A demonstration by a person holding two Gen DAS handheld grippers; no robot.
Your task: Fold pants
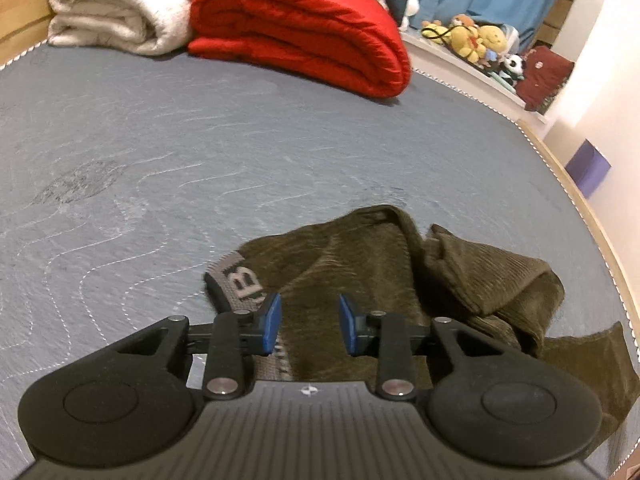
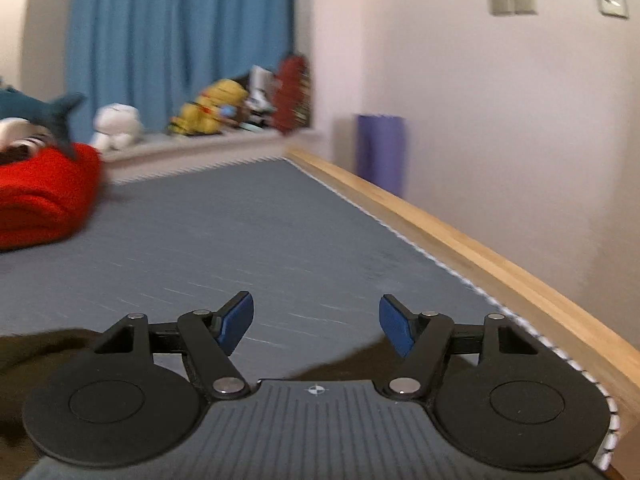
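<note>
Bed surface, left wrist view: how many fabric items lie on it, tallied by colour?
Olive-brown pants: 1
Red folded blanket: 1
Cream folded blanket: 1
Total: 3

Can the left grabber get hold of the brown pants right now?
Probably yes. The left gripper is open, and the crumpled olive-brown corduroy pants lie right ahead of its blue fingertips on the grey quilted mattress. Nothing sits between them; the grey lettered waistband looks nearest.
</note>
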